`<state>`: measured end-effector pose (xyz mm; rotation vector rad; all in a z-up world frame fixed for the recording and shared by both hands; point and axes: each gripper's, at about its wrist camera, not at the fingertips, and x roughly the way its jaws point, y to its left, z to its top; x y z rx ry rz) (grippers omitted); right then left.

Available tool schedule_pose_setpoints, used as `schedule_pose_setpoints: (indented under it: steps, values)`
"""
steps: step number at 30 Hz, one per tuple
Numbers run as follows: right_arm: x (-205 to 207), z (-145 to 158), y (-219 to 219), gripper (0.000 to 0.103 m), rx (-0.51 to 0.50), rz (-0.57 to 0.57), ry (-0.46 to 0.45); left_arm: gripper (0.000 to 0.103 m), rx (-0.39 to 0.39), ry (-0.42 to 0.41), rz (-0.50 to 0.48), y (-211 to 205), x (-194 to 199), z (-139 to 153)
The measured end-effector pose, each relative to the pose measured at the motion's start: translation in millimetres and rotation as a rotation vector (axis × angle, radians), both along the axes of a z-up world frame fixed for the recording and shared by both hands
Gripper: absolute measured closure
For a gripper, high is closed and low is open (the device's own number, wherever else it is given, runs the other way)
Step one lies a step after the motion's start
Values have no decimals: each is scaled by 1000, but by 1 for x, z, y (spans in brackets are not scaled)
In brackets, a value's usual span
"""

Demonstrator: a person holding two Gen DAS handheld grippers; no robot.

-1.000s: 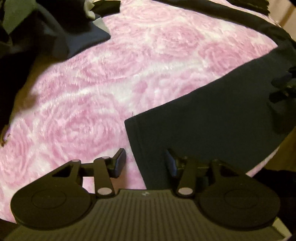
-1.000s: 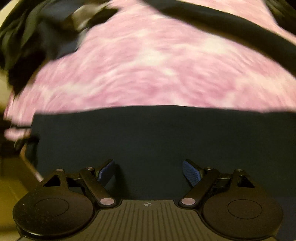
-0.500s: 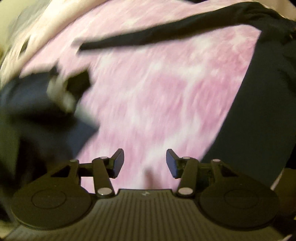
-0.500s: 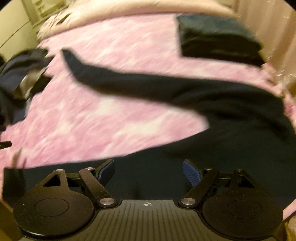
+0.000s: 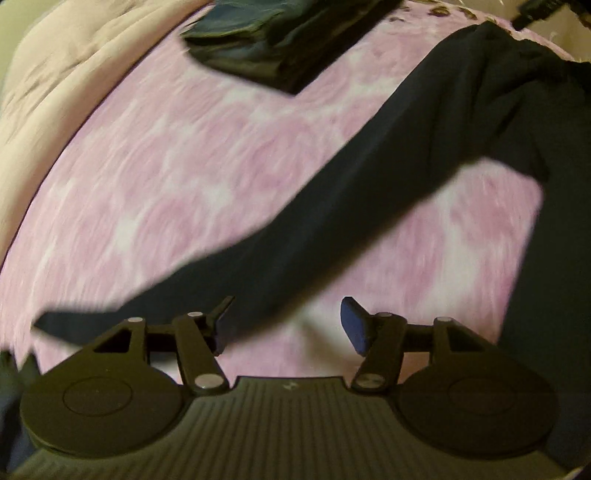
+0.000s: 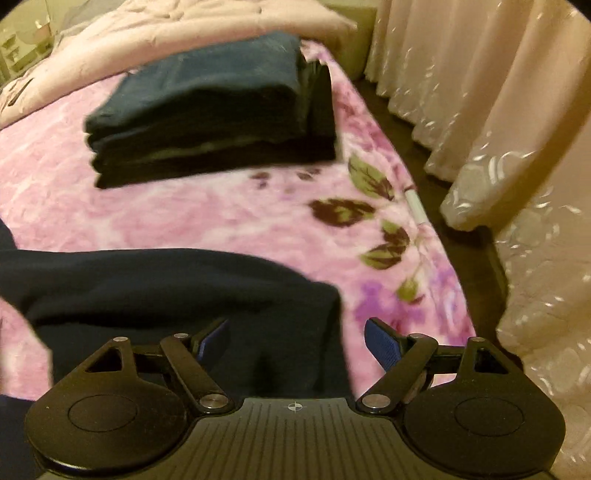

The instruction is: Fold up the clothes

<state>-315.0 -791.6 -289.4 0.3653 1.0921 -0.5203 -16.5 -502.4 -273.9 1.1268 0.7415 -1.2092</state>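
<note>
A dark navy long-sleeved garment (image 5: 461,122) lies spread on the pink floral blanket (image 5: 184,166). Its long sleeve (image 5: 295,236) runs diagonally down to the left, its cuff end near the lower left. My left gripper (image 5: 288,325) is open and empty, just above the sleeve's lower part. In the right wrist view the garment's shoulder part (image 6: 166,291) lies under my right gripper (image 6: 295,341), which is open and empty, over the cloth's right edge.
A stack of folded dark clothes (image 6: 214,110) sits further up the blanket; it also shows in the left wrist view (image 5: 284,40). A pale quilt (image 6: 184,26) lies behind it. Cream curtains (image 6: 498,129) hang along the bed's right side.
Both grippers have swung right, from the garment's hem end towards its sleeve and shoulder. The folded stack and curtains have come into view. Both stay open.
</note>
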Motion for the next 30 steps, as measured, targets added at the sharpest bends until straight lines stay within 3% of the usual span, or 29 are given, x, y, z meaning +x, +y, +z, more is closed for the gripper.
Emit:
schedule_pose_setpoints:
  steps: [1, 2, 3, 7, 11, 12, 13, 16, 20, 22, 25, 30]
  values:
    - [-4, -4, -22, 22, 2, -4, 5, 46, 9, -4, -16, -13, -3, -2]
    - [-9, -5, -34, 40, 12, -11, 0, 46, 21, -9, -33, -26, -7, -4]
    - [-15, -2, -33, 47, 32, -22, -17, 46, 30, -14, -46, -35, -10, -3]
    - [-41, 9, -27, 47, 110, -56, -74, 46, 31, 11, -101, -61, -28, 8]
    - [-63, 3, -4, 48, 154, -20, -57, 44, 9, 87, -190, -93, -62, 8]
    - [-64, 1, 0, 54, 152, -5, -50, 44, 4, 108, -215, -102, -72, 6]
    - [-66, -2, 4, 72, 150, 10, -43, 44, 1, 125, -240, -113, -83, 2]
    - [-67, 5, 7, 75, 78, 29, -32, 44, -8, 165, -300, -141, -115, -7]
    - [-74, 21, -17, 75, 15, -54, -98, 44, -44, 201, -348, -166, -146, -7]
    - [-72, 9, -27, 75, 66, -58, -87, 44, -43, 208, -352, -174, -153, -10]
    - [-64, -8, -27, 50, 96, -23, -23, 44, -30, 201, -339, -175, -152, -13]
    - [-64, 23, -22, 47, 15, -65, -63, 44, -17, 158, -249, -146, -115, -6]
